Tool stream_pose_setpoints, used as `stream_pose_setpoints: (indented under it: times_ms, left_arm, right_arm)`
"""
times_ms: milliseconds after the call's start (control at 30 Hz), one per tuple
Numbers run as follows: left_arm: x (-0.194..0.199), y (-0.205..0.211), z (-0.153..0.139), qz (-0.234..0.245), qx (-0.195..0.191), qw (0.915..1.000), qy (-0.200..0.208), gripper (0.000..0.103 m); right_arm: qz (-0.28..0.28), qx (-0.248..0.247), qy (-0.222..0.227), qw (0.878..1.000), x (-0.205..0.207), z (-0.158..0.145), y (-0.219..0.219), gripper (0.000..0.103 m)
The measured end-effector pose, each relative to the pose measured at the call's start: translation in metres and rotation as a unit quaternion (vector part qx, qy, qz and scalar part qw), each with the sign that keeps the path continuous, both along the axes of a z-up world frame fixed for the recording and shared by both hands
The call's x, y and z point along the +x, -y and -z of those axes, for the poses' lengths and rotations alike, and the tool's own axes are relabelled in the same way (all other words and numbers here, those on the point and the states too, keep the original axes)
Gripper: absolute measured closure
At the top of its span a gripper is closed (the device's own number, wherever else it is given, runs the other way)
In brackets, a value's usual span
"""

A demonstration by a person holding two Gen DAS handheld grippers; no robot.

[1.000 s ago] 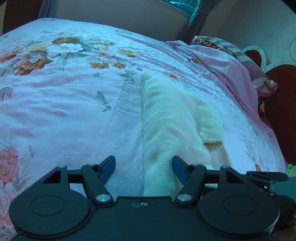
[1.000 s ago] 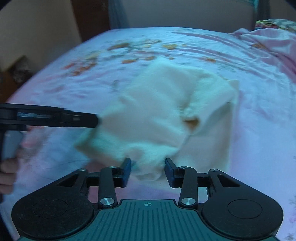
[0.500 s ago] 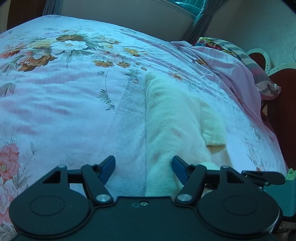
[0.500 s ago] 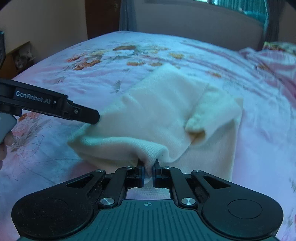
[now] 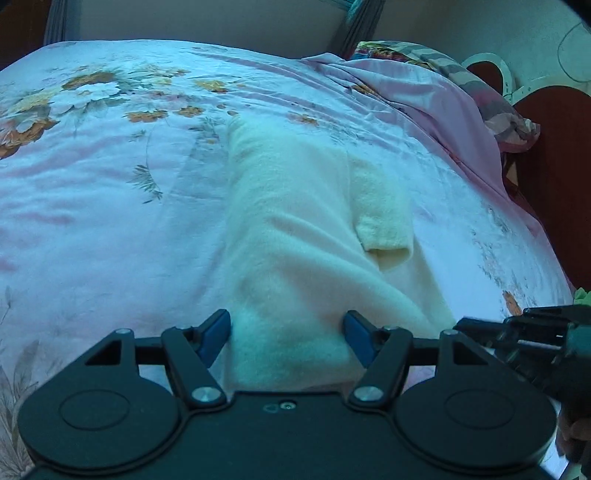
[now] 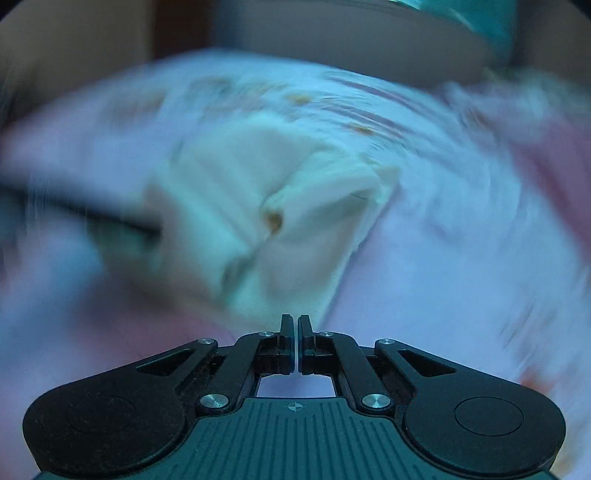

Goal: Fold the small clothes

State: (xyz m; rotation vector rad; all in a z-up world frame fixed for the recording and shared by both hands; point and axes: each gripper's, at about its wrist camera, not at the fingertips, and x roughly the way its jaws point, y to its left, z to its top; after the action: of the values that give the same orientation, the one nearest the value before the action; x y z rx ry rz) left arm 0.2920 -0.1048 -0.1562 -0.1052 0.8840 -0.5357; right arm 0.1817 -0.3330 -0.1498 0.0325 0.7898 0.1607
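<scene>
A cream knit garment [image 5: 295, 229] lies partly folded on the floral bedsheet [image 5: 110, 177], one short sleeve [image 5: 384, 214] turned over on its right side. My left gripper [image 5: 287, 334] is open, its blue pads on either side of the garment's near folded edge. My right gripper [image 6: 297, 334] has its jaws closed together with nothing visible between them, just short of the garment's near edge [image 6: 273, 236]; that view is blurred by motion. The right gripper also shows at the right edge of the left wrist view [image 5: 524, 332].
A bunched pink quilt [image 5: 424, 107] and a patterned pillow [image 5: 476, 81] lie at the far right of the bed. A dark red headboard [image 5: 554, 155] stands beyond them. A wall and curtain [image 5: 351, 29] run behind the bed.
My right gripper closed on the garment's near fold, then pulled back; the fold is no longer between its jaws. My left gripper stayed open around the near edge, shifting slightly forward.
</scene>
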Motion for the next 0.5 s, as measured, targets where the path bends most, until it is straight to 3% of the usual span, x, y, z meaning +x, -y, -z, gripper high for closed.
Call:
stream_pose_setpoints:
  times_ms: [67, 167, 233, 267, 300, 333, 467, 500]
  left_arm:
    - [0.002, -0.005, -0.002, -0.008, -0.001, 1.0000, -0.002, 0.038]
    - [0.004, -0.013, -0.007, -0.017, 0.001, 0.9998, 0.005, 0.038]
    - [0.005, -0.020, -0.010, -0.028, -0.004, 0.9996, 0.004, 0.038]
    - [0.006, -0.024, -0.011, -0.031, -0.008, 0.9995, 0.004, 0.038]
    - [0.006, -0.026, -0.012, -0.032, -0.010, 0.9994, 0.004, 0.038]
    - [0.006, -0.029, -0.013, -0.033, -0.010, 0.9994, 0.006, 0.038]
    - [0.007, -0.031, -0.011, -0.028, -0.008, 0.9995, 0.008, 0.037]
    - [0.009, -0.031, -0.010, -0.030, -0.009, 0.9995, 0.006, 0.037]
  right_arm:
    - [0.028, 0.102, -0.012, 0.994, 0.014, -0.006, 0.016, 0.103]
    - [0.042, 0.201, -0.038, 0.978, 0.046, -0.007, 0.021, 0.102]
    - [0.054, 0.249, -0.062, 0.965, 0.069, 0.002, 0.023, 0.085]
    - [0.065, 0.257, -0.063, 0.962, 0.076, 0.006, 0.024, 0.056]
    - [0.082, 0.267, -0.064, 0.958, 0.083, 0.010, 0.028, 0.018]
    - [0.098, 0.290, -0.060, 0.950, 0.089, 0.012, 0.034, 0.011]
    - [0.106, 0.361, -0.049, 0.925, 0.103, 0.022, 0.048, 0.014]
    - [0.106, 0.374, -0.047, 0.920, 0.108, 0.025, 0.048, 0.031]
